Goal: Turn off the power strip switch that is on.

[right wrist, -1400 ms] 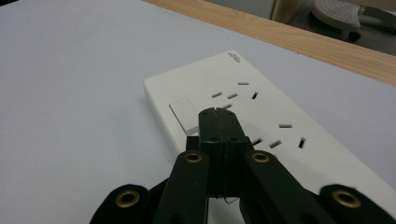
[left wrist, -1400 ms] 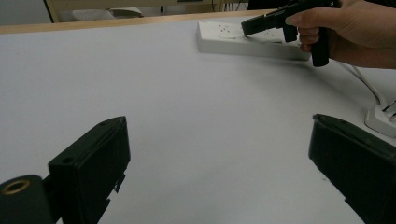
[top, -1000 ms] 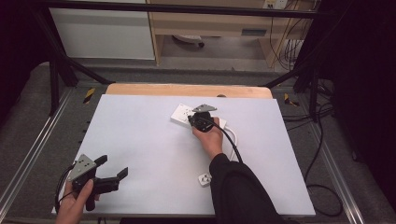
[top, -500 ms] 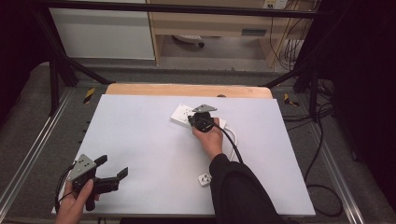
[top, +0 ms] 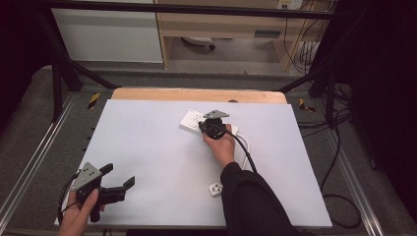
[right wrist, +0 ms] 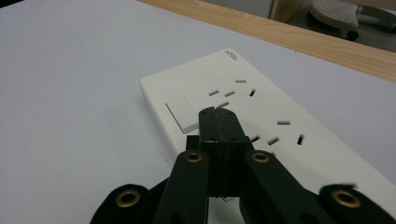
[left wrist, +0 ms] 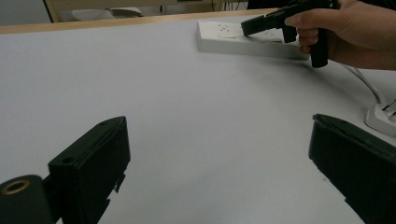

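Right gripper (right wrist: pixel 218 114): jaws pressed flat together, nothing between them, tip sitting over the white power strip (right wrist: pixel 261 126) just next to its rocker switch (right wrist: pixel 183 113). Can't honestly tell if the tip touches the plastic or hangs a hair above.
Left gripper (top: pixel 119 181): parked near my corner of the table, jaws wide apart, holding nothing.
Where the strip is: far middle of the white table (top: pixel 147 142), near the wooden edge (top: pixel 196 95), lying flat.
Risk 1: if I poke for the switch from here, the tip looks off to the side, so it'd probably land on the socket slots instead.
Risk 2: nothing pins the strip down, so a sideways shove likely just slides it toward the wood.
Risk 3: its white cord (top: pixel 246 147) loops under my right wrist, easy to snag.
Other stuff: small white plug adapter (top: pixel 215 189) by my right forearm, well away.
In the way: nothing really, path's open.
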`<state>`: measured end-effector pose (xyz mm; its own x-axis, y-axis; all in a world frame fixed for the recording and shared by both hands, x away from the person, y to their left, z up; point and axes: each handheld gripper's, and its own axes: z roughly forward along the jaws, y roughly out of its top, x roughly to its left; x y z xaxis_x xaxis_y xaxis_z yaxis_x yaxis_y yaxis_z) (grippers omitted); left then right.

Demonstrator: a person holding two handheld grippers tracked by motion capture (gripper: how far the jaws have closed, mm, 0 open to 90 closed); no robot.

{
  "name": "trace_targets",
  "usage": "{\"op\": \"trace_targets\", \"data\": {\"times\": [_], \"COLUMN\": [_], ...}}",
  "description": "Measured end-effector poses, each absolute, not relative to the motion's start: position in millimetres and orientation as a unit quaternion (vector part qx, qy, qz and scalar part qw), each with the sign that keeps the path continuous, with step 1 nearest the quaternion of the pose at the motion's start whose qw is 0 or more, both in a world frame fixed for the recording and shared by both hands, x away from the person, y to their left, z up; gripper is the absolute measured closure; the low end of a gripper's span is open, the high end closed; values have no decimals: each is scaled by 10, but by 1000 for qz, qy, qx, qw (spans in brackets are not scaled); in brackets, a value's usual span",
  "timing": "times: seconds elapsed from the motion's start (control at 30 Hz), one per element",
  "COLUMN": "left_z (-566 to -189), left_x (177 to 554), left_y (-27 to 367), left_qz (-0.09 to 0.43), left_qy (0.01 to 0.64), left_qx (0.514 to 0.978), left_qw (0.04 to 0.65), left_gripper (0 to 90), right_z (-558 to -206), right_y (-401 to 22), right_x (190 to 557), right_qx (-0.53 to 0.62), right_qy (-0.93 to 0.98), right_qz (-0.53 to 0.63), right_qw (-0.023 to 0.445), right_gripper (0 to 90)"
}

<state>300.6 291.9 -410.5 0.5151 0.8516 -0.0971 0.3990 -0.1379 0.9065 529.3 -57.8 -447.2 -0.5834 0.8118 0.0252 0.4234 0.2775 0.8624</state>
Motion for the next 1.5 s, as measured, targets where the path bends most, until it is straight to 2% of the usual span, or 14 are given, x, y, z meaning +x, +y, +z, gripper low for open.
{"op": "trace_targets", "data": {"times": [0.67,1.5], "left_z": [-4099,-4105], "left_x": [3005,3006], "left_y": [2934,2932], "left_qz": [231,232], "left_qy": [437,437], "left_qx": [716,718], "left_qw": [494,490], "left_gripper": [54,54], "right_z": [-4485,-4233], "right_y": [-553,-777], "right_x": [5283,5207], "right_qx": [404,402], "right_qy": [770,765], "right_qz": [448,451], "right_qw": [210,223], "right_gripper": [900,900]}}
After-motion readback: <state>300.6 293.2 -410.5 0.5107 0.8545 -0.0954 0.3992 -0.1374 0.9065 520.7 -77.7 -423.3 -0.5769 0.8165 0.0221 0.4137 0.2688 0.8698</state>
